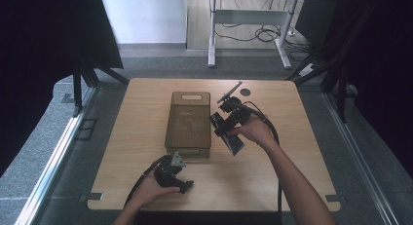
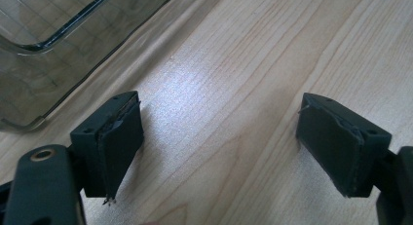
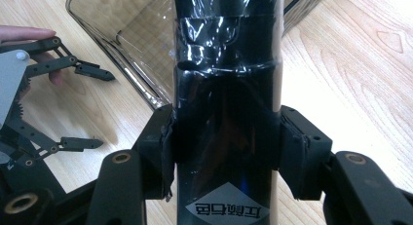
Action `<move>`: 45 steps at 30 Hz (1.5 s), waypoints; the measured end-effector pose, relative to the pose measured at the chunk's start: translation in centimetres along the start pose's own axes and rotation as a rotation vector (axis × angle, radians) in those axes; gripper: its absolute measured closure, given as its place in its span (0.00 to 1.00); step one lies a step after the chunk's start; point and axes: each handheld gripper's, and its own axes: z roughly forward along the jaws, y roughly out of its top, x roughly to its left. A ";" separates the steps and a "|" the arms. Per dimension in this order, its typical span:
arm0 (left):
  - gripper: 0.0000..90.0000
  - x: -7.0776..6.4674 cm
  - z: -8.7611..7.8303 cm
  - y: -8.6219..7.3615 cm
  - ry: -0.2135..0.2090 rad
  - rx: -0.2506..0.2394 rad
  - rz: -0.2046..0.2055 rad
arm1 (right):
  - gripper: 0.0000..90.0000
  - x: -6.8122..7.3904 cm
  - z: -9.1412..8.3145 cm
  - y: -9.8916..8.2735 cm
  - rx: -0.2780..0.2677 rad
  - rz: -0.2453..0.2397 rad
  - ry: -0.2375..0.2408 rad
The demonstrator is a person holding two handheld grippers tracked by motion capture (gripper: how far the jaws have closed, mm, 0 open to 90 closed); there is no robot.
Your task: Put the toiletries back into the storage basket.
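Note:
My right gripper (image 1: 225,127) hovers just right of a smoky see-through bin (image 1: 190,93) at the table's middle. It is shut on a black film-wrapped pack (image 1: 234,143), and both pads press its sides. In the right gripper view the pack (image 3: 226,64) stands upright between the jaws of the right gripper (image 3: 224,147), with a grey diamond label low on it and the bin (image 3: 131,45) behind. My left gripper (image 1: 183,175) rests near the front edge, below the bin. It is open over bare wood, with nothing between the jaws of the left gripper (image 2: 219,142). The bin's corner (image 2: 44,64) lies at upper left.
A small dark round spot (image 1: 246,92) marks the wooden table (image 1: 292,176) near its far edge. Black curtains hang at both sides. A white desk frame (image 1: 248,20) with cables stands on the floor beyond. The left gripper (image 3: 101,109) lies left of the pack.

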 end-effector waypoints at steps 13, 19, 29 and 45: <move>0.19 -0.1 0.1 0.0 0.004 -0.008 0.007 | 0.50 0.6 0.5 0.5 0.001 -0.019 -0.004; 0.19 0.0 0.1 -0.1 0.002 -0.012 0.007 | 0.50 1.0 1.1 0.7 0.015 -0.034 -0.012; 0.18 0.2 0.2 -0.2 -0.007 -0.036 0.007 | 0.50 1.0 2.4 0.3 0.040 -0.033 -0.010; 0.18 0.2 0.2 -0.2 -0.009 -0.038 0.001 | 0.50 1.2 2.8 0.3 0.051 -0.042 -0.012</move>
